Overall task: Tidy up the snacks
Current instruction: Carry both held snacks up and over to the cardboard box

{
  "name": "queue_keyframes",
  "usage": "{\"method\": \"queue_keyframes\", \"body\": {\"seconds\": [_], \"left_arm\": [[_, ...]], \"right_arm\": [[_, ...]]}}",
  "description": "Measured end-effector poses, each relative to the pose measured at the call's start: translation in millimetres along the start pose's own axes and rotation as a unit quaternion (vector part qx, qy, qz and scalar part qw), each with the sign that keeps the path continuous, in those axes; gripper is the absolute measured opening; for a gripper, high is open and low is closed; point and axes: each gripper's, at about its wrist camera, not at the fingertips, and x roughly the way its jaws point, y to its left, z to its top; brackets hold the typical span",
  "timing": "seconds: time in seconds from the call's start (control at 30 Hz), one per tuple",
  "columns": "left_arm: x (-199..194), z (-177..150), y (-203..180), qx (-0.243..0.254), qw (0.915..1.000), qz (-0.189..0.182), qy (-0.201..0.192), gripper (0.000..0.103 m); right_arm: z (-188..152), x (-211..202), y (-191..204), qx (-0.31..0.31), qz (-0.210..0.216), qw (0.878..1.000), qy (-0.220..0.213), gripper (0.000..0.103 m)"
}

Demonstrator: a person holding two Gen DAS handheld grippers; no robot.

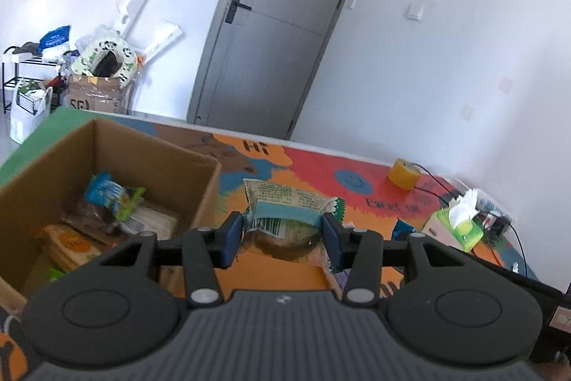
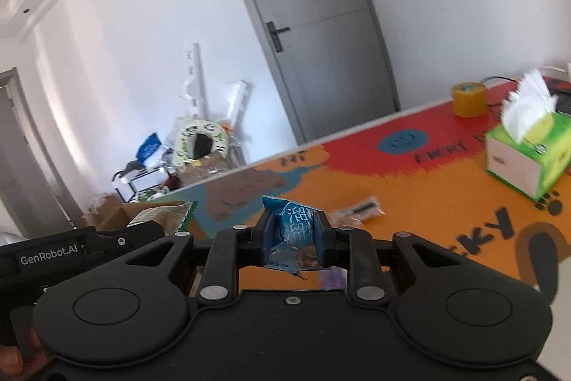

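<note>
Left wrist: packet (image 1: pixel 291 220) crosswise, prob.

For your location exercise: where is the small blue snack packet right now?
In the right wrist view the small blue snack packet sits pinched in the right gripper, above the orange table mat, with a loose wrapped snack just beyond.

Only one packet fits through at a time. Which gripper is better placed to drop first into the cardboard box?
Probably left: the left gripper, shut on the green-and-white snack packet, hangs beside the open brown cardboard box.
</note>
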Motion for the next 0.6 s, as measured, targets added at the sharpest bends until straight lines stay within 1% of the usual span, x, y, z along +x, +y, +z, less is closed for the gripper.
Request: {"method": "queue_keyframes", "body": {"seconds": [0.23,0.47,0.6], "left_arm": [[-25,10,26,-0.015,0.9993,0.029,-0.020,0.047],[-43,20,60,-0.029,0.9959,0.076,-0.039,0.047],[-52,24,77,-0.039,0.9936,0.095,-0.047,0.047]], "right_arm": [[2,8,29,-0.018,0.040,0.999,-0.002,0.024],[4,21,56,-0.030,0.080,0.996,0.000,0.024],[4,27,70,-0.037,0.099,0.994,0.005,0.024]]}}
